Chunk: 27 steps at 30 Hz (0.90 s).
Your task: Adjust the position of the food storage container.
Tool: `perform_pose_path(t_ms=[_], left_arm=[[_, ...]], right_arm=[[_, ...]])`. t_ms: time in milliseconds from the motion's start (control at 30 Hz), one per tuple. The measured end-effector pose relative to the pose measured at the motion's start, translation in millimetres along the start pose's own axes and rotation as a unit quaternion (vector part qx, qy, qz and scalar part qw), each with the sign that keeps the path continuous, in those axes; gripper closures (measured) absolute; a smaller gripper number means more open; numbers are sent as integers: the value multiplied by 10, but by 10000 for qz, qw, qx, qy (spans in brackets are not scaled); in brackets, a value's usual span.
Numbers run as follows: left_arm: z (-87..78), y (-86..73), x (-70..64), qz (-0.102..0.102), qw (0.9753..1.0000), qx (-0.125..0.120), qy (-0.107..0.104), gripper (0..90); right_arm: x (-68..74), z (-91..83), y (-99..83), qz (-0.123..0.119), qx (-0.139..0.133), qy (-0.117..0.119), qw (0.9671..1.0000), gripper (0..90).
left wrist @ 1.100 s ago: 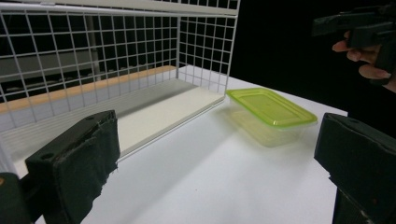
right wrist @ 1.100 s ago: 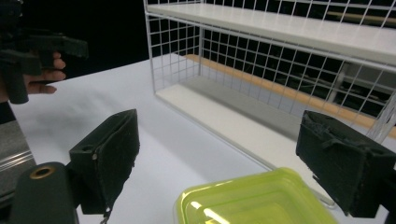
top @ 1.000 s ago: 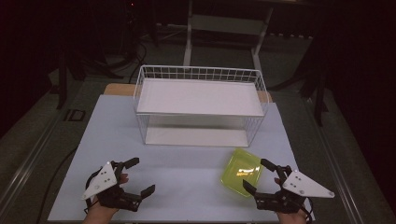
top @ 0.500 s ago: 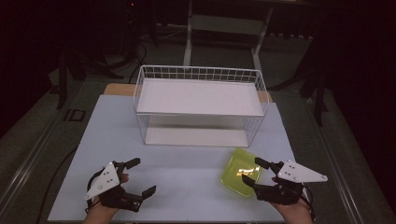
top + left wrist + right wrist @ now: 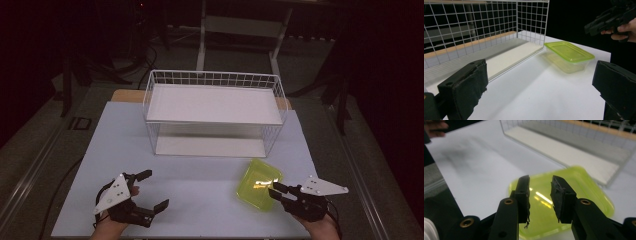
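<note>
A yellow-green lidded plastic container (image 5: 259, 184) lies flat on the white table (image 5: 200, 175), in front of the wire basket's right end. My right gripper (image 5: 273, 190) hovers at the container's near right corner. In the right gripper view its jaws (image 5: 540, 185) stand a narrow gap apart above the lid (image 5: 579, 187), with nothing between them. My left gripper (image 5: 156, 189) rests at the table's front left, wide open and holding nothing. In the left gripper view the container (image 5: 569, 51) lies ahead between the jaws (image 5: 541, 82), and the other gripper (image 5: 609, 21) is held above it.
A white wire basket (image 5: 215, 75) with a white shelf board stands across the back half of the table. Its open front faces me (image 5: 531, 20). Bare table surface lies between the two grippers. The table's edges drop to a dark floor with stands and cables.
My right gripper has moved left and forward to the container's corner, and its jaws have narrowed. My left gripper has stayed about where it was.
</note>
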<state>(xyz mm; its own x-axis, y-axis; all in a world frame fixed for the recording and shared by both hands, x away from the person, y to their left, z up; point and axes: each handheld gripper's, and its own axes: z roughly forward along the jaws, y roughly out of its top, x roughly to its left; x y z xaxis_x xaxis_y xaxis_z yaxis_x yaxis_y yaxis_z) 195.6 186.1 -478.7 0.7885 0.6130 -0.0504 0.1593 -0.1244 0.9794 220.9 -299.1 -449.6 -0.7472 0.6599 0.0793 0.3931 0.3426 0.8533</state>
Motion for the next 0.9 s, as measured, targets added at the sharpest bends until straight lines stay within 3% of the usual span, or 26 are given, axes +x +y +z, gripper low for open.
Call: perform_pose_path(t_ms=[33, 133, 167, 267, 500, 733, 900], left_arm=[[2, 3, -5, 13, 10000, -3, -4, 7], [7, 2, -9, 27, 10000, 7, -7, 7], [11, -1, -8, 24, 10000, 17, -18, 7], [18, -4, -3, 35, 10000, 25, -18, 7], [31, -3, -17, 75, 10000, 48, -40, 7], [35, -8, -15, 57, 10000, 58, -56, 7], [30, -6, -22, 79, 9999, 49, -71, 7]], right_arm=[[-32, -11, -55, 106, 9, -41, 9999, 722], [-53, -20, -102, 119, 61, -102, 9999, 779], [-66, -24, -148, 67, 182, -139, 9997, 860], [-70, -13, -206, -6, 325, -92, 9994, 896], [-109, 99, -389, -121, 716, 224, 9971, 899], [-96, 162, -392, -109, 736, 284, 9968, 899], [-66, 241, -349, -229, 791, 351, 9960, 899]])
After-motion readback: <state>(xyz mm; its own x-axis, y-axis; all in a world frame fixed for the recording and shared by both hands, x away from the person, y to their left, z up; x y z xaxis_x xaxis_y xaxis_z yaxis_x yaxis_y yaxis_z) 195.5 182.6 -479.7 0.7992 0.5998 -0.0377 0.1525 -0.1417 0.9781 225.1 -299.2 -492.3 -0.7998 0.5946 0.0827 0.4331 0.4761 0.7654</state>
